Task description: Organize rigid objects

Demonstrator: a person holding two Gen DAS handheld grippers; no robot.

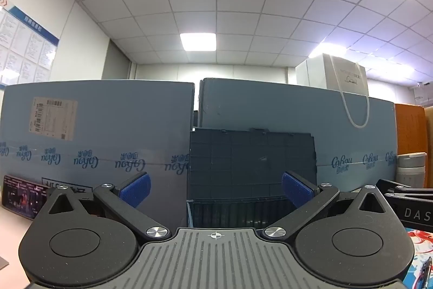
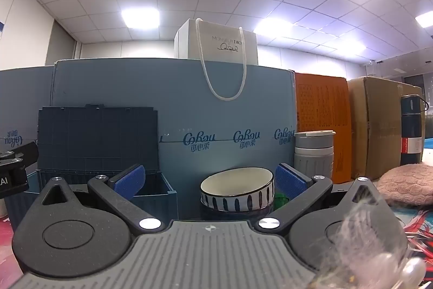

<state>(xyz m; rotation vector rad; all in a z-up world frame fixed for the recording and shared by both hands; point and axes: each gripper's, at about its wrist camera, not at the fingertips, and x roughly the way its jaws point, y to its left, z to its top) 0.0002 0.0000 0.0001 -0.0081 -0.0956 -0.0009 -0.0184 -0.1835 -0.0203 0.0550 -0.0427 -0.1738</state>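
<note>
My left gripper [image 1: 215, 187] stands wide open and level, with nothing between its blue pads. Straight ahead of it is a dark blue storage box [image 1: 251, 205] with its ribbed lid [image 1: 251, 159] raised upright. My right gripper [image 2: 209, 179] is also wide open and holds nothing. Just beyond its fingers sits a white bowl with dark stripes [image 2: 237, 192], stacked on a darker dish. The same storage box [image 2: 151, 191] stands to the bowl's left, lid [image 2: 97, 137] up. A grey lidded cup [image 2: 314, 153] is behind the right finger, and a dark flask [image 2: 412, 129] stands far right.
Tall blue cartons [image 1: 97, 132] wall off the back, with a white gift bag [image 2: 216, 45] on top. An orange box [image 2: 322, 123] and a brown carton [image 2: 379, 123] stand to the right. A pink knitted item [image 2: 406, 187] lies on the patterned mat. A small green object [image 2: 281, 201] sits beside the bowl.
</note>
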